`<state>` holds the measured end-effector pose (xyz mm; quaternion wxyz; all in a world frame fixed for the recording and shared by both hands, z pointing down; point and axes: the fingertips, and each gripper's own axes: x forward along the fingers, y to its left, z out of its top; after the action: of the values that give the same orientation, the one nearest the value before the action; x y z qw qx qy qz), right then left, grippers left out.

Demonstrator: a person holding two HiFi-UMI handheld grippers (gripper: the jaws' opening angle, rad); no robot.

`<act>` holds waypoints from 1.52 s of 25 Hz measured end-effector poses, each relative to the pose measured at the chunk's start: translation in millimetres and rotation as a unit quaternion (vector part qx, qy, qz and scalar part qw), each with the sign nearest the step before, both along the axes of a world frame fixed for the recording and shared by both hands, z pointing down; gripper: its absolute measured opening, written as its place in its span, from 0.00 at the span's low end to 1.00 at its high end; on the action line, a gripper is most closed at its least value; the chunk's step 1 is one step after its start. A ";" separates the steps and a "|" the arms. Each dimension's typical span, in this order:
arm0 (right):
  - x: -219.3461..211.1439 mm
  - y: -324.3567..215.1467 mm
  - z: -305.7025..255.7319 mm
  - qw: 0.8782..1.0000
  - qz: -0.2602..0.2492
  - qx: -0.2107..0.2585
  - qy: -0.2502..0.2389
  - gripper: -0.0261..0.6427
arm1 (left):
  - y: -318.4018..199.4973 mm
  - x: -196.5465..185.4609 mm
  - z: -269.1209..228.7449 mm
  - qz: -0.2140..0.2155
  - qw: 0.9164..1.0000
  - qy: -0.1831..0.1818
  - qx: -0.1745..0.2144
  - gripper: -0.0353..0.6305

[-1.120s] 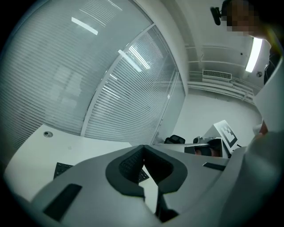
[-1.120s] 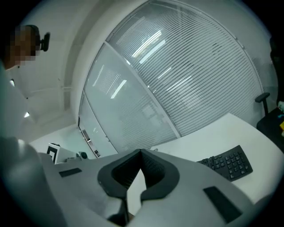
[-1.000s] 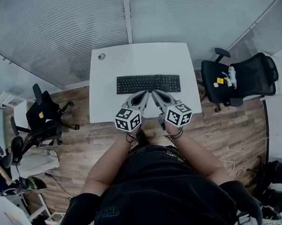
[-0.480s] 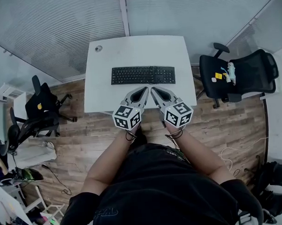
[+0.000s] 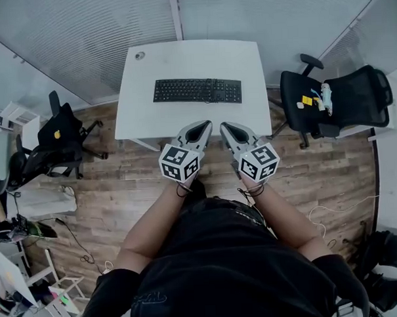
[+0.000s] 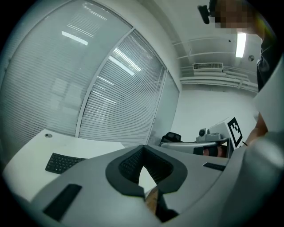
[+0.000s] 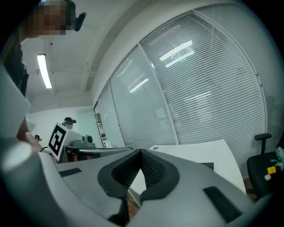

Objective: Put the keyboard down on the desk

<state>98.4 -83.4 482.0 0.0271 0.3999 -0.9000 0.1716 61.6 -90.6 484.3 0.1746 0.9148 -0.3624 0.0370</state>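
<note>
Lying flat on the white desk (image 5: 181,60), the keyboard (image 5: 197,91) sits near its middle. The left gripper (image 5: 202,126) and right gripper (image 5: 225,127) hang side by side at the desk's front edge, apart from the keyboard. Both have jaws closed tight, holding nothing.

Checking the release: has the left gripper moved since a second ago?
Yes. The left gripper drew back from the keyboard, which its tips met earlier, to the near edge of the desk.
</note>
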 end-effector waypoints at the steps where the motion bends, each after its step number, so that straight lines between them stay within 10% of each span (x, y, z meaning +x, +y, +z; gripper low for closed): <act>1: 2.9 8.0 -1.0 1.000 -0.003 0.002 0.001 0.07 | 7.9 1.3 -0.5 -0.001 1.000 -0.001 0.002 0.07; 7: 14.8 40.7 -14.2 1.000 -0.016 0.021 0.007 0.07 | 39.7 -2.1 -15.8 -0.029 0.999 0.033 -0.007 0.07; 38: -49.8 161.5 -42.4 0.999 -0.028 0.029 0.024 0.07 | 181.0 -49.1 -48.8 0.058 0.997 -0.018 0.038 0.07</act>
<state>48.6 78.1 439.7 0.0414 0.3794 -0.9144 0.1348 12.5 90.4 435.5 0.1313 0.9393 -0.3132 0.0496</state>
